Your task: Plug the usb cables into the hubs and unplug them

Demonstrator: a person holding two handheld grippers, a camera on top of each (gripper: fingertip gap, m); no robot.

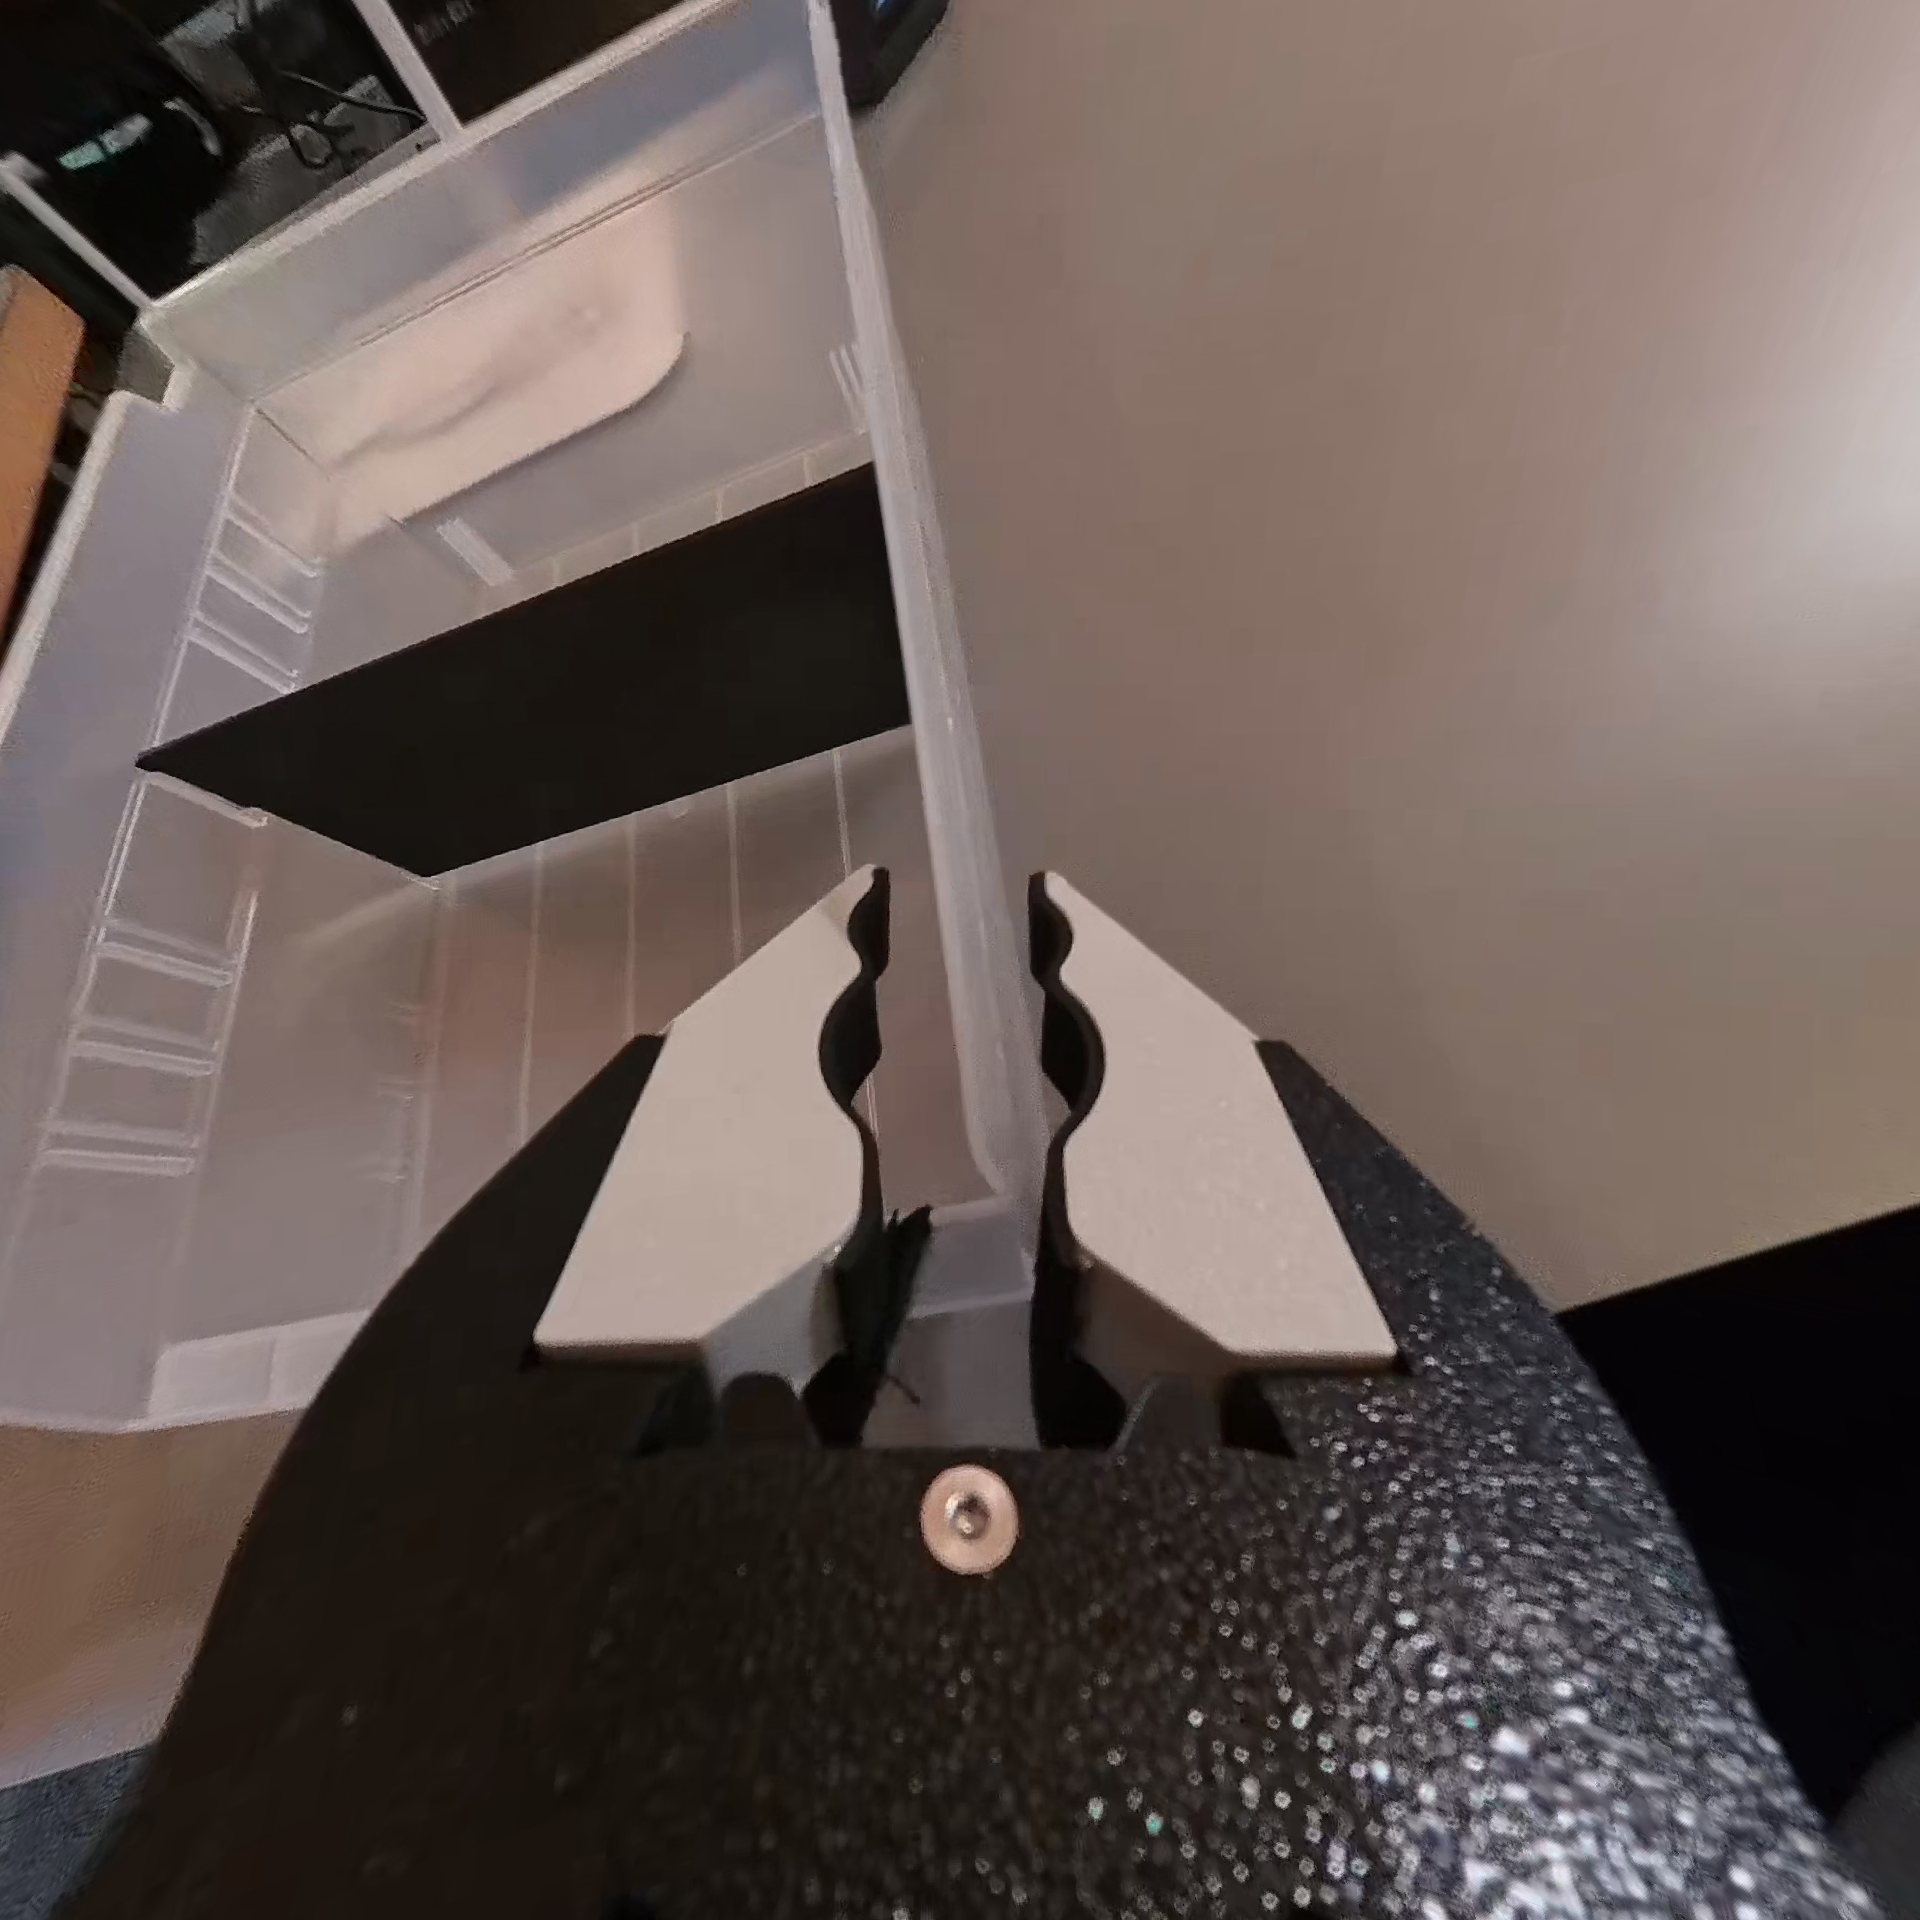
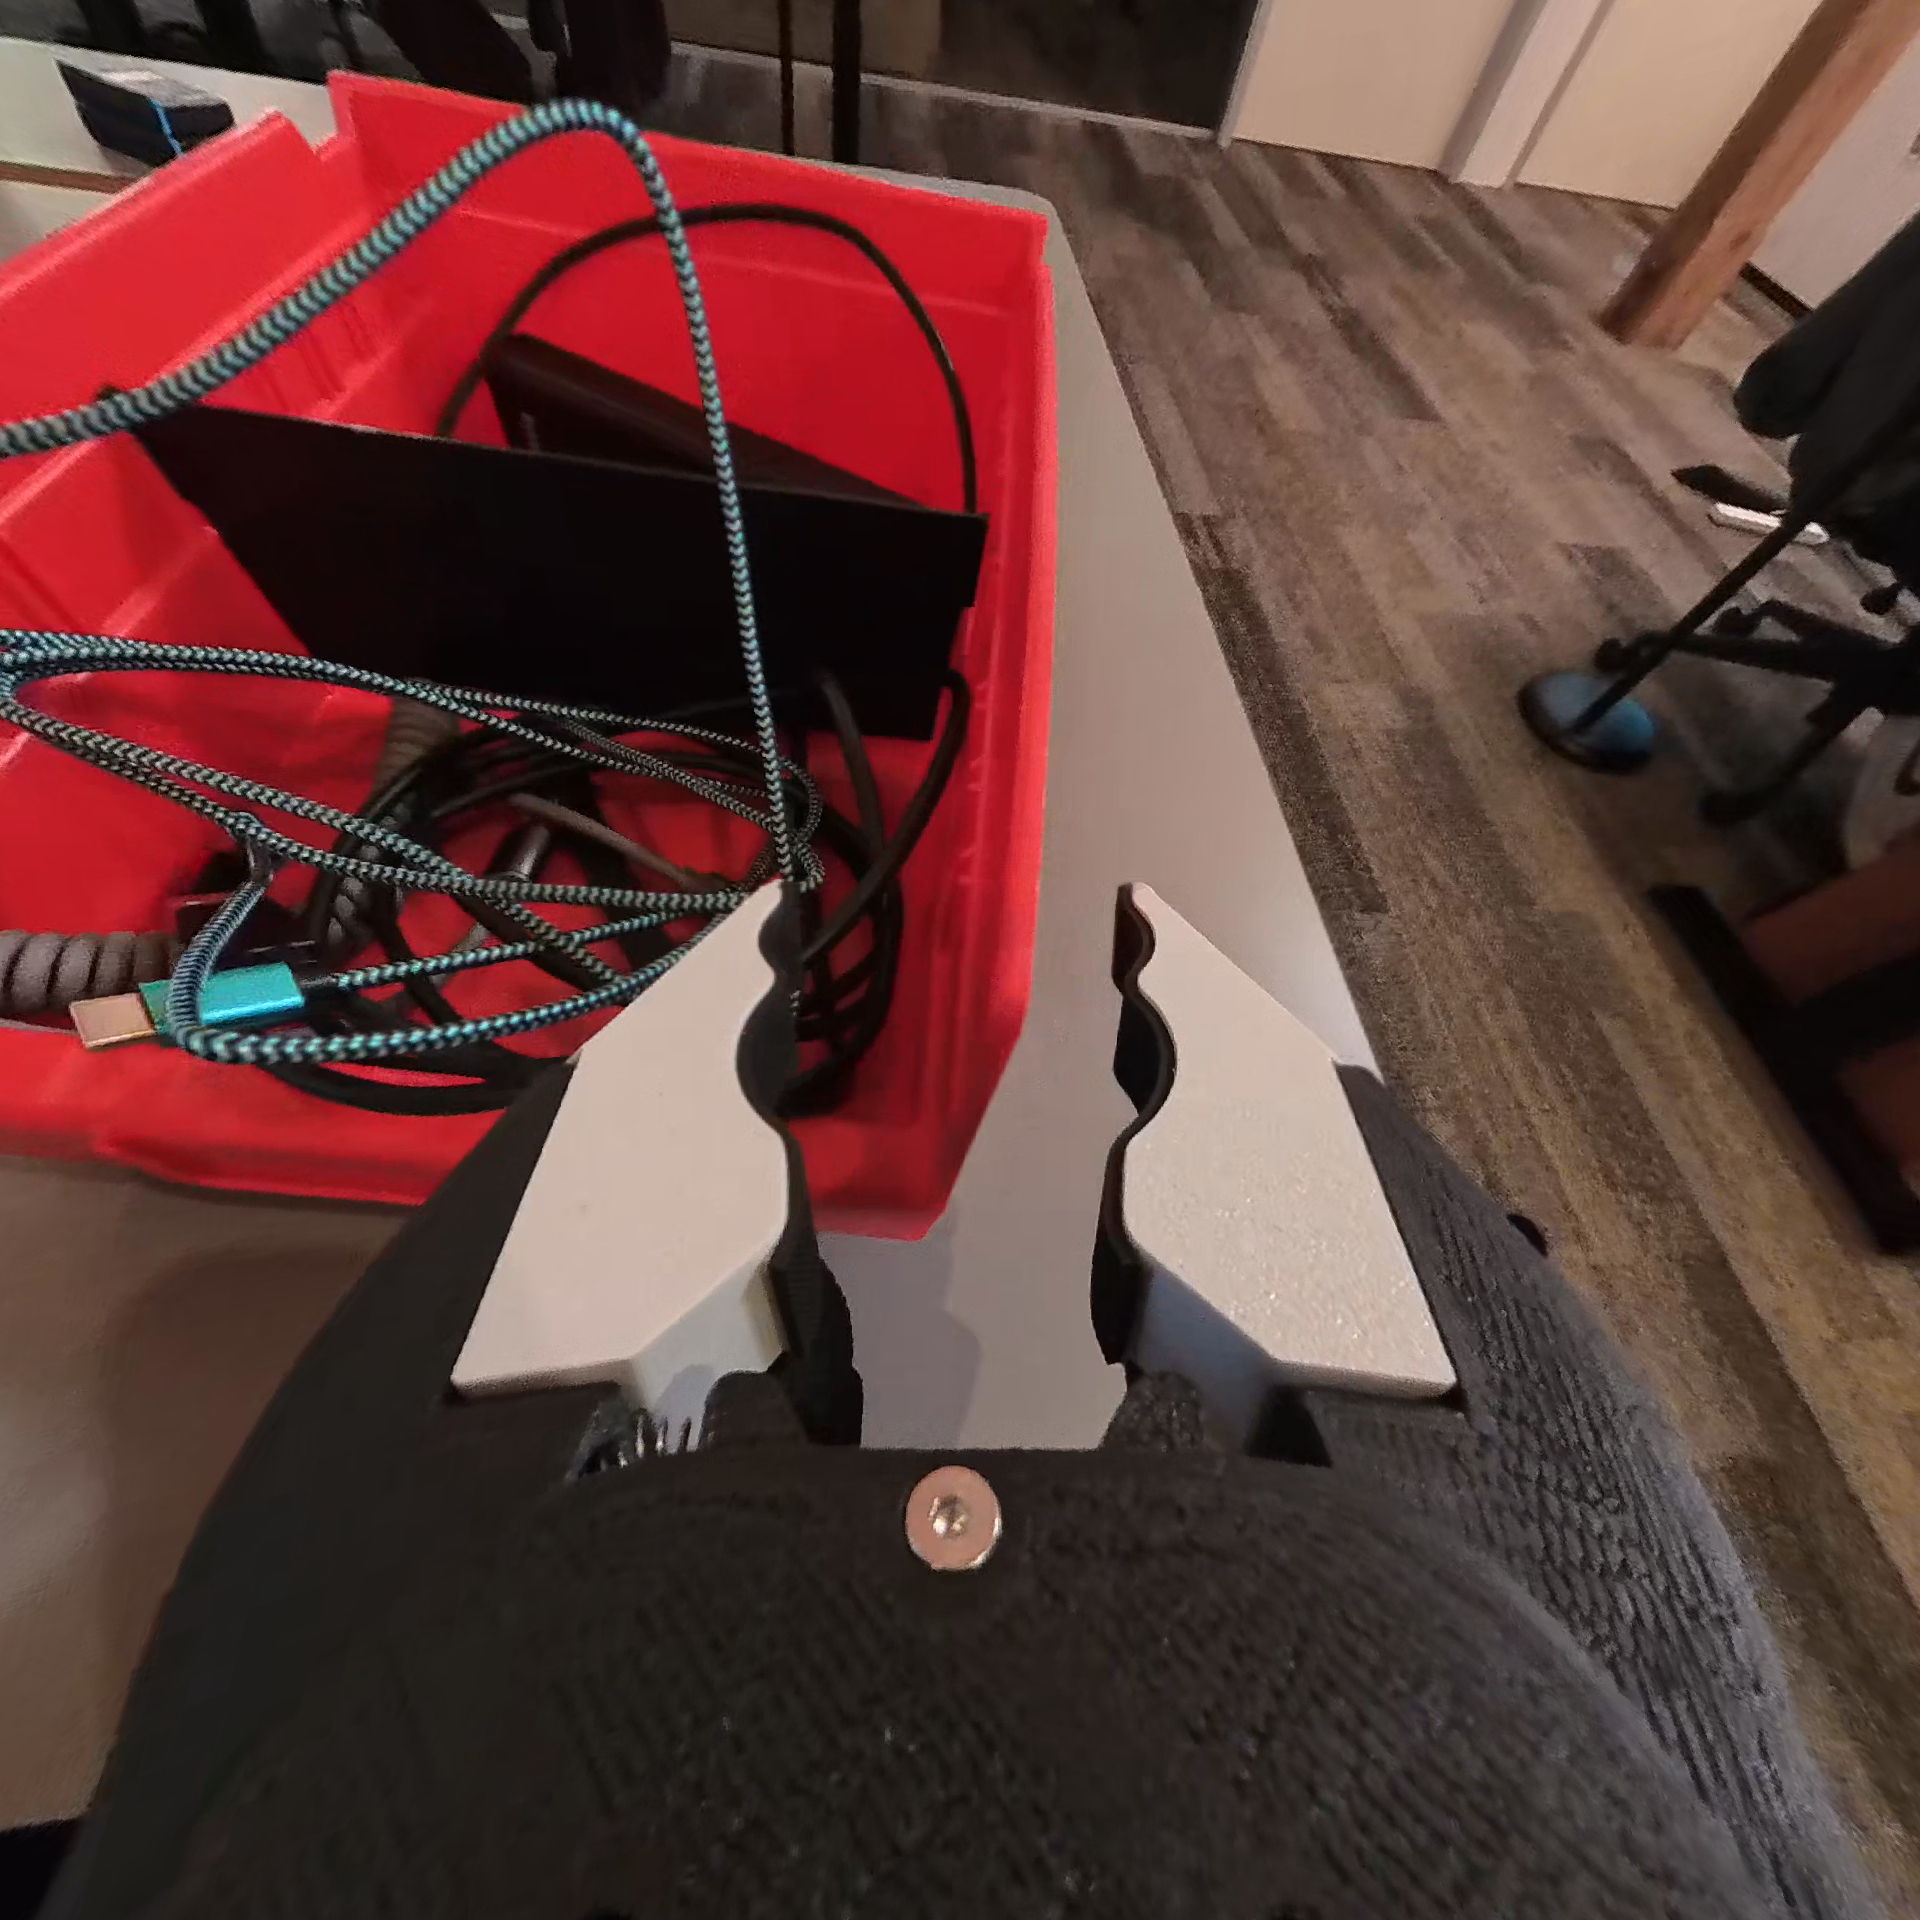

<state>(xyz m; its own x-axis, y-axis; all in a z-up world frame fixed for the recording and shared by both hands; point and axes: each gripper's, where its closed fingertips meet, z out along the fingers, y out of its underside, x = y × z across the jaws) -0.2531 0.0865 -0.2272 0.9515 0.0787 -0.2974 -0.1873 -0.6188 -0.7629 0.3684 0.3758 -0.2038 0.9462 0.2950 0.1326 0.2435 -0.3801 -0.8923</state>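
Observation:
My right gripper (image 2: 951, 894) is open and empty over the right wall of a red bin (image 2: 997, 727). In the bin lie a teal braided cable (image 2: 717, 416) with a teal USB plug (image 2: 223, 1003), tangled black cables (image 2: 499, 821) and a grey coiled cable (image 2: 62, 961). A black hub (image 2: 623, 405) lies behind an upright black divider (image 2: 571, 561). My left gripper (image 1: 958, 883) straddles the right wall of a clear plastic bin (image 1: 894, 520), its jaws narrow and closed on that wall. That bin holds only a black divider (image 1: 571, 707).
Both bins stand on a pale table (image 2: 1122, 675), which also shows in the left wrist view (image 1: 1351, 623). Its right edge runs close beside the red bin. Beyond it are wood-look floor, a chair base (image 2: 1590, 717) and a wooden post (image 2: 1745, 166). About 70 cm separates my left fingertips from my right. Between my right fingertips and the black hub (image 2: 623, 405) there is roughly 20 cm.

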